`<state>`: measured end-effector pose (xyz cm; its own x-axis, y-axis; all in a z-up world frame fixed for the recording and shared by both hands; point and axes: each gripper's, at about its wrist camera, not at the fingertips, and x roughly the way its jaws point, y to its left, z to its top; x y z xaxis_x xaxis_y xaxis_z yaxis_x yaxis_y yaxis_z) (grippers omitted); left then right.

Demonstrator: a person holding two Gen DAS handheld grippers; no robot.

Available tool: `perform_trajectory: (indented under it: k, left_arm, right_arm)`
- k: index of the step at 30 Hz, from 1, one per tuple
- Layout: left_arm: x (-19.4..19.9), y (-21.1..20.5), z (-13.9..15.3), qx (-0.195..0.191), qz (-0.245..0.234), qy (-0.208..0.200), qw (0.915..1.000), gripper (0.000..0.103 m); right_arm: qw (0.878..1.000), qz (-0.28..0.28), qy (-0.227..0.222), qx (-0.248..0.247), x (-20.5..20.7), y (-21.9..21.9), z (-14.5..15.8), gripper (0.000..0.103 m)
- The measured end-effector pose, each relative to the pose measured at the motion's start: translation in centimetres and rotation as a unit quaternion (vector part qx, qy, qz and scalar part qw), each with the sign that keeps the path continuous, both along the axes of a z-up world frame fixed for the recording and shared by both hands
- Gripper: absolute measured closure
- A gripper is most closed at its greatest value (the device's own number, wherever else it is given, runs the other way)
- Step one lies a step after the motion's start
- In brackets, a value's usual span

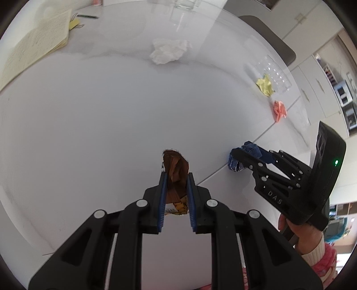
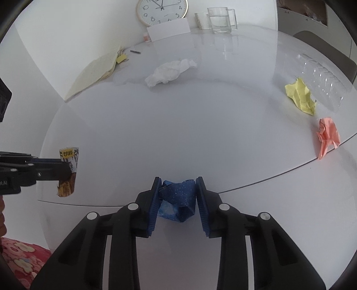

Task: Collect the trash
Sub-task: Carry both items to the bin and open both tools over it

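Note:
My left gripper [image 1: 176, 174] is shut on a brown and yellow snack wrapper [image 1: 176, 171], held just above the white table [image 1: 100, 116]. The same wrapper [image 2: 68, 174] shows at the left of the right wrist view, pinched by the left gripper [image 2: 67, 170]. My right gripper [image 2: 178, 185] is shut on a crumpled blue paper ball [image 2: 178, 200] near the table's front edge. From the left wrist view that blue ball [image 1: 243, 156] sits in the right gripper [image 1: 236, 156]. A white crumpled tissue [image 2: 169, 71], a yellow paper ball [image 2: 301, 96] and a pink paper ball [image 2: 328, 136] lie loose on the table.
An open notebook [image 2: 93, 73] and a pen [image 2: 135, 51] lie at the back left. A glass mug [image 2: 221, 20], a white card [image 2: 169, 29] and a clock [image 2: 161, 10] stand at the back. A clear plastic tray [image 2: 321, 73] sits at the right, with a chair [image 1: 267, 38] behind.

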<state>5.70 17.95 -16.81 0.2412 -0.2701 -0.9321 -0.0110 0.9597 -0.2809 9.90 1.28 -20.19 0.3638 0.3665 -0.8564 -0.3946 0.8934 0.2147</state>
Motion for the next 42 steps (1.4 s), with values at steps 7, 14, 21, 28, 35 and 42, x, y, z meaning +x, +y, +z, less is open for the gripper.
perform_trajectory:
  k: [7, 14, 21, 28, 35, 42]
  left_arm:
    - [0.0, -4.4, 1.3, 0.013, -0.062, -0.019, 0.9978, 0.086]
    - [-1.1, -15.4, 2.8, -0.019, -0.188, -0.031, 0.9815, 0.086]
    - [-4.8, -27.8, 3.3, -0.055, -0.317, -0.028, 0.9463, 0.086]
    - [-8.0, -36.4, 2.2, -0.052, -0.386, -0.002, 0.9211, 0.086]
    - [-10.3, -41.1, 0.4, -0.034, -0.418, 0.019, 0.9076, 0.086]
    - [-11.8, -45.2, -1.4, -0.028, -0.43, 0.048, 0.901, 0.078]
  right_arm:
    - [0.999, -0.034, -0.013, 0.017, -2.3, -4.1, 2.7, 0.071]
    - [0.989, -0.149, -0.022, 0.006, -9.4, -14.8, 5.9, 0.071]
    - [0.96, -0.279, -0.004, -0.029, -18.3, -26.4, 5.6, 0.071]
    - [0.945, -0.32, 0.038, -0.062, -21.6, -32.6, 1.5, 0.054]
    - [0.929, -0.361, 0.056, -0.06, -23.6, -36.1, 0.4, 0.006]
    - [0.913, -0.4, 0.058, -0.048, -26.1, -39.2, 1.3, 0.003]
